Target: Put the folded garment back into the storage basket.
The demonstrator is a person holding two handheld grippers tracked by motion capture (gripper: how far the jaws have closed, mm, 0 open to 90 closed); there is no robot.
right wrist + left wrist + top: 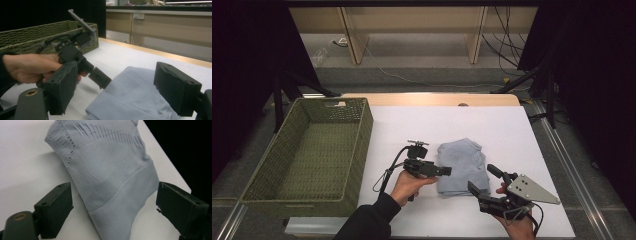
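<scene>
A folded light blue knitted garment (463, 165) lies on the white table cover (427, 125) near its front middle. My left gripper (445, 171) points right at the garment's left edge. In the left gripper view it is open (112, 192), with the garment's ribbed hem (112, 220) running between the two jaws, not pinched. My right gripper (484, 180) stands open at the garment's near right corner. Its own view (112, 75) shows the folded cloth (135, 100) low between the jaws and the left gripper (98, 76) at the cloth's far side.
A green woven basket (362, 145) with nothing in it stands at the table's left side, also seen behind the hand as a basket wall (37, 32). The table's wooden back edge (432, 98) and right edge (539, 150) bound the white cover.
</scene>
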